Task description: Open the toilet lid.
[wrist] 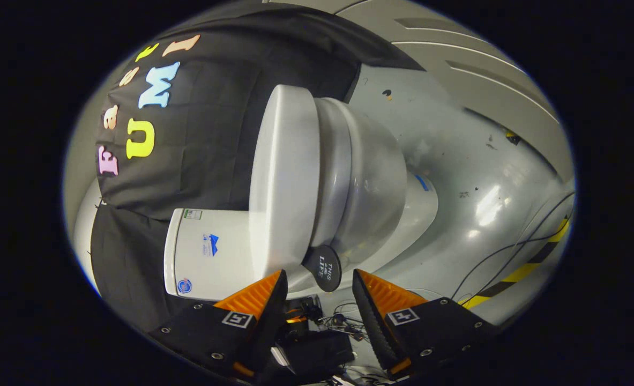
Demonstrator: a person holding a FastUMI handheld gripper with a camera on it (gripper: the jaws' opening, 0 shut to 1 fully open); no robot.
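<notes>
Looking along our gripper (319, 281), we see its fingers spread apart with nothing between them. The toilet (349, 177) looks tipped on its side because we hold the gripper turned. The lid (282, 182) is down on the seat. Its long side runs away from us, just past the fingers. A round tab (322, 267) sticks out right ahead, between the tips. The tank (209, 260) is partly hidden behind one finger.

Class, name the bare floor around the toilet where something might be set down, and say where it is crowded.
Free: the grey floor beyond the toilet's base, up to the wall. Crowded: cables beside the striped tape, and wires behind the open gripper, which hovers just short of the lid's round tab.
</notes>
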